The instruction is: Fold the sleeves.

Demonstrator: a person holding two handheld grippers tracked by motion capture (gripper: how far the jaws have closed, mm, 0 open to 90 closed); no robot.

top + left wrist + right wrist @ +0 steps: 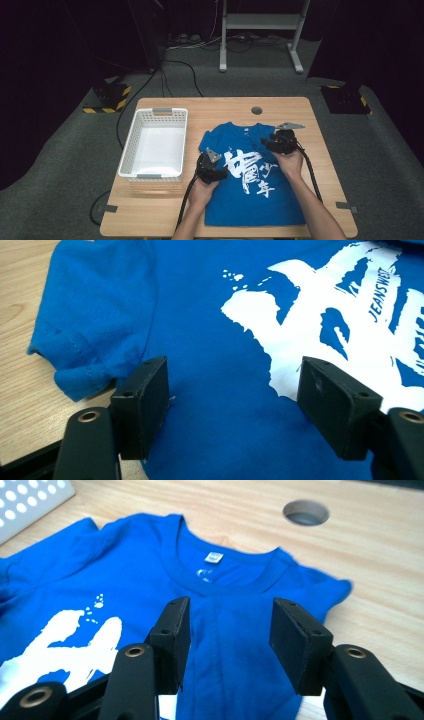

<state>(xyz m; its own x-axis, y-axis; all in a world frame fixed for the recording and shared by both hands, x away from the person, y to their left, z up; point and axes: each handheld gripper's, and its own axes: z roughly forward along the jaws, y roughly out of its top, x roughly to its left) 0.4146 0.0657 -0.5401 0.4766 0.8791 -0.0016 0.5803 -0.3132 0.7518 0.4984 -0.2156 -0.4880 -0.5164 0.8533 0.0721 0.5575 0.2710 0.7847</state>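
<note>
In the high view, the blue T-shirt (252,180) lies toward the desk's (325,150) near edge, the white basket (155,142) at its left edge. The left gripper view has the left gripper (232,400) spread apart over cloth beside a folded sleeve (90,325); it should pinch the fold squarely. The right gripper view shows the right gripper (230,625) with its jaws apart below the collar (220,575), nothing in the way.

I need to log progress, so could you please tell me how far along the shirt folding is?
Done: the right side of the blue T-shirt looks folded inward over its front. In hand: both claws, left and right, hover open over it, gripping nothing. Left: the other sleeve lies unfolded, and the white basket holds nothing.
</note>
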